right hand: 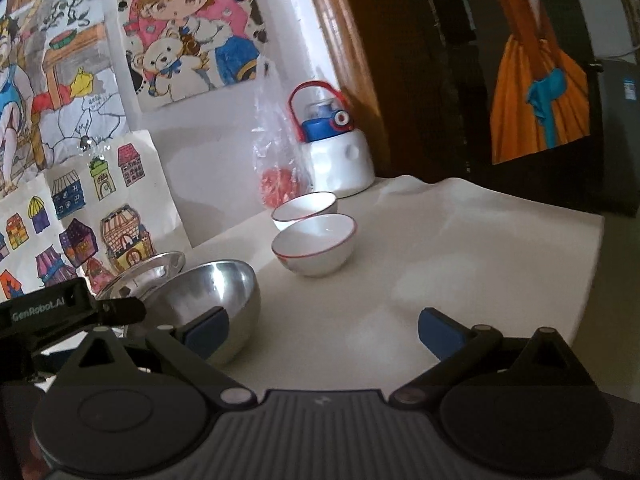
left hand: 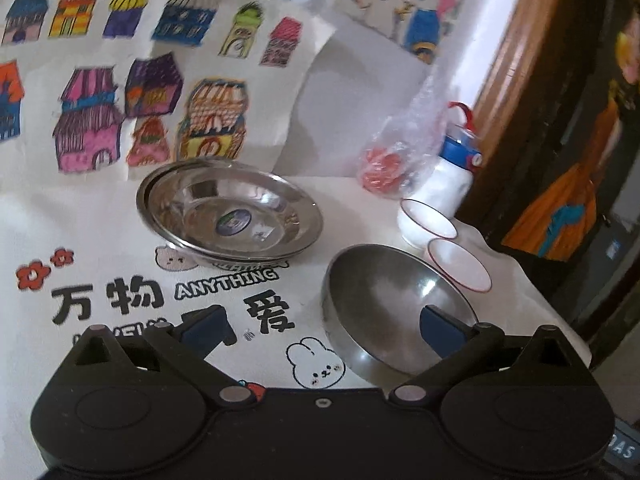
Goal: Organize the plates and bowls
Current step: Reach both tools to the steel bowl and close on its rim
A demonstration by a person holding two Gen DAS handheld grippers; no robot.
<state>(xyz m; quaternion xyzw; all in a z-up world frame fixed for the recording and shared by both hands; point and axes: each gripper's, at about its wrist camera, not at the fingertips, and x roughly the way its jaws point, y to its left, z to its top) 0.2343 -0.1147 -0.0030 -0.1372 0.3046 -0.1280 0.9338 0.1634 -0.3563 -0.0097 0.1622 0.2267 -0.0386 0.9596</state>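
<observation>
Children's drawings of coloured houses cover the wall behind a tabletop [left hand: 100, 216] spread with a pale printed cloth. Farthest left in the left wrist view sit the steel plates [left hand: 230, 216], apparently two nested, shallow and wide-rimmed; they look light, stiff and slick, so the thin rim is the sensible place to pinch. Next comes the steel bowl [left hand: 384, 296], tilted on its round bottom, likely to rock or skate if nudged, best taken at the lip. The left tongs [left hand: 326, 326] are spread wide and hold nothing, one blue pad over the cloth and the other hanging in front of that bowl's hollow. Right of it stand two white bowls [right hand: 314, 246] with red rims, close together but whether touching I cannot tell; these look ceramic, heavier and chippable, so stacking them calls for a gentle set-down. The right tongs [right hand: 324, 330] are likewise spread and empty, over bare cloth. Behind the bowls are a plastic bag [right hand: 276, 168] and a bottle [right hand: 334, 148].
</observation>
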